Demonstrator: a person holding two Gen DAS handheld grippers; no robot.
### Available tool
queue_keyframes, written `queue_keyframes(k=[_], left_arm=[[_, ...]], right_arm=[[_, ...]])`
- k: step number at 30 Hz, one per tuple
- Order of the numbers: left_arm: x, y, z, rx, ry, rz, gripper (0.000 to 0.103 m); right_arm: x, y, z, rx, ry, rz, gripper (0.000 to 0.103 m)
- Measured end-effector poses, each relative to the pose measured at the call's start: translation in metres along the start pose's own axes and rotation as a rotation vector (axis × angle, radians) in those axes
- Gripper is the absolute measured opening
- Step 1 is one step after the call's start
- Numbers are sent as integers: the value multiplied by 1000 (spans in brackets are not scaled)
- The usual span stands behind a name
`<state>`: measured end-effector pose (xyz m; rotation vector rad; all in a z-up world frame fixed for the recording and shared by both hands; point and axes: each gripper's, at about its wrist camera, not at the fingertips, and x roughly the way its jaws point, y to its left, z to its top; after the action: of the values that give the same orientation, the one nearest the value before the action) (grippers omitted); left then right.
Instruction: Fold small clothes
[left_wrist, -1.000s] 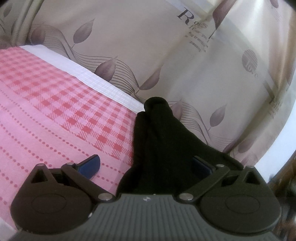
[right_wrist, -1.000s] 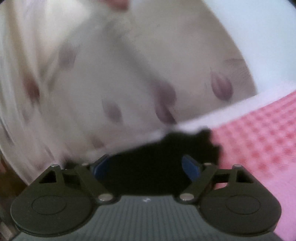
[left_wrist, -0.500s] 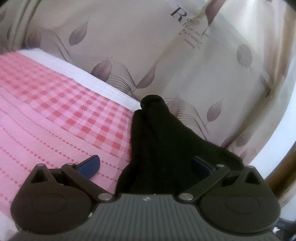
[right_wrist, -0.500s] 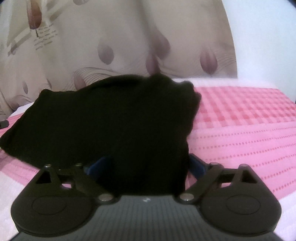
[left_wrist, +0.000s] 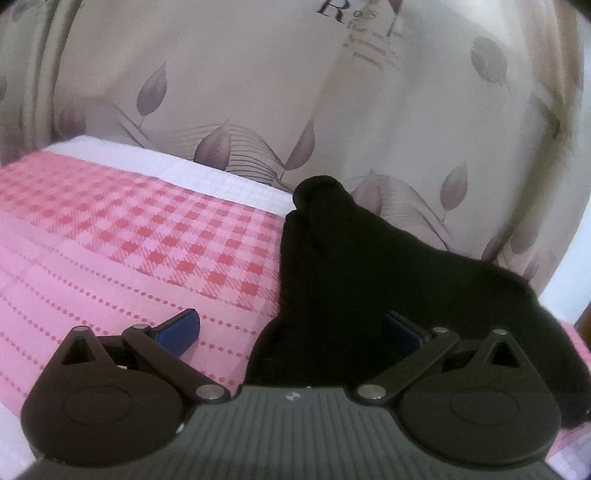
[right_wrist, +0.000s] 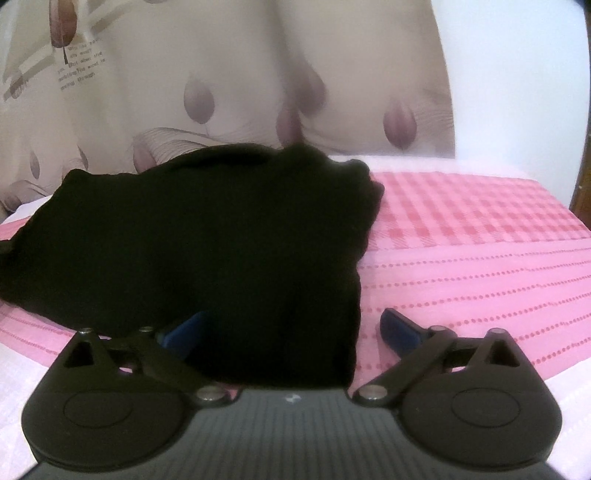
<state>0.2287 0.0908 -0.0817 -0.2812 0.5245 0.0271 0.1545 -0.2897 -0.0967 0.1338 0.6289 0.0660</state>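
Observation:
A black garment (right_wrist: 207, 236) lies bunched on a pink checked cloth (right_wrist: 480, 258); it also shows in the left wrist view (left_wrist: 351, 273). My right gripper (right_wrist: 290, 328) is open, low over the garment's near right corner, with the cloth edge between its blue fingertips (right_wrist: 400, 330). My left gripper (left_wrist: 291, 326) is open too, with the garment's left edge lying between its blue fingertips (left_wrist: 179, 326); the right fingertip is partly hidden by the fabric.
A beige curtain with leaf print (left_wrist: 332, 110) hangs right behind the surface. A white strip (left_wrist: 184, 173) borders the pink cloth at the back. A white wall (right_wrist: 517, 74) is at the right.
My right gripper has swung from a blurred view of the curtain down to the garment and now sits over its near right corner. My left gripper has barely moved.

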Motion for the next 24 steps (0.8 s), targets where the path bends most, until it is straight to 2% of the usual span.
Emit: queue_keyframes(k=[12,15,24], left_arm=[[1,-10,-1,60,6,37,103],[2,-11,-1,72,9,41,103],[3,-12,-2,85,11,44,103]], right_arm=[[-1,3,-1,-8,-2,-45,103],[-4,3,-2,-20,-17,-31,103],[-26,5,-5,-35,-149,37,103]])
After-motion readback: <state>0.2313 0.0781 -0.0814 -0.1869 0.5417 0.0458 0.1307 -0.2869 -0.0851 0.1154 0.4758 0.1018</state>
